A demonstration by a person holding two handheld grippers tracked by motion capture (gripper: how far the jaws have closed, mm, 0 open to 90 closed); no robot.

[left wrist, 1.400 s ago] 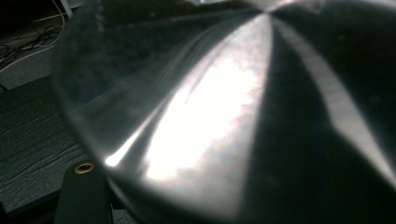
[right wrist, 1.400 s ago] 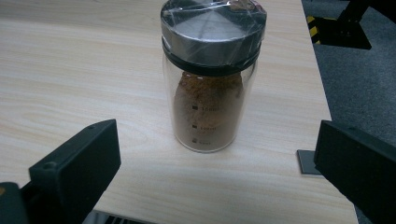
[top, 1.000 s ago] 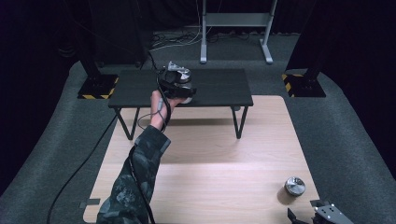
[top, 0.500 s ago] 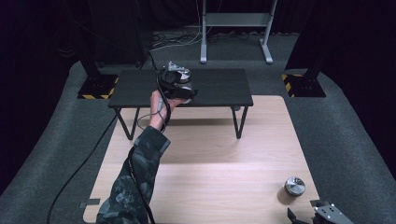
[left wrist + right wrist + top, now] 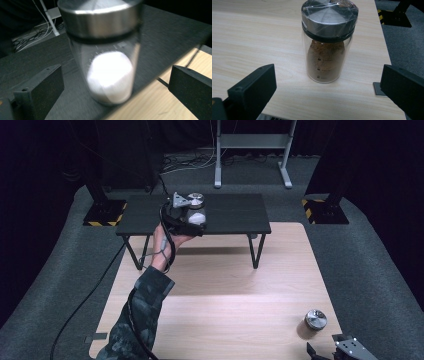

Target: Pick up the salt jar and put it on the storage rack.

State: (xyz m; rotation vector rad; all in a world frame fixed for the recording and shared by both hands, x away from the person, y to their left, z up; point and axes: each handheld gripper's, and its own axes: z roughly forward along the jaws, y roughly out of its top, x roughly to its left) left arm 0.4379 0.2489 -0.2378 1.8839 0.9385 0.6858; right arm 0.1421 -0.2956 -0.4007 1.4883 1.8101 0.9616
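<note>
A glass jar of white powder (image 5: 110,72) with a steel lid stands upright near the front edge of the low black table (image 5: 235,215). My left gripper (image 5: 189,222) is level with the jar (image 5: 196,215). Its jaws have just been opening and now stand wide on either side, clear of the glass. At the near right, a jar of brown powder (image 5: 327,60) with a wrapped steel lid stands on the wooden board (image 5: 225,295). My right gripper (image 5: 345,350) sits just before that jar (image 5: 314,322), open, with its jaws apart from it.
The black table stands on thin legs at the far end of the wooden board. Grey carpet surrounds the board, with black and yellow stand feet (image 5: 105,215) at the far corners. A cable (image 5: 90,295) trails from the left gripper across the floor.
The left hand has drawn back slightly toward the near side, away from the white powder jar. The right gripper and the brown jar have not moved.
</note>
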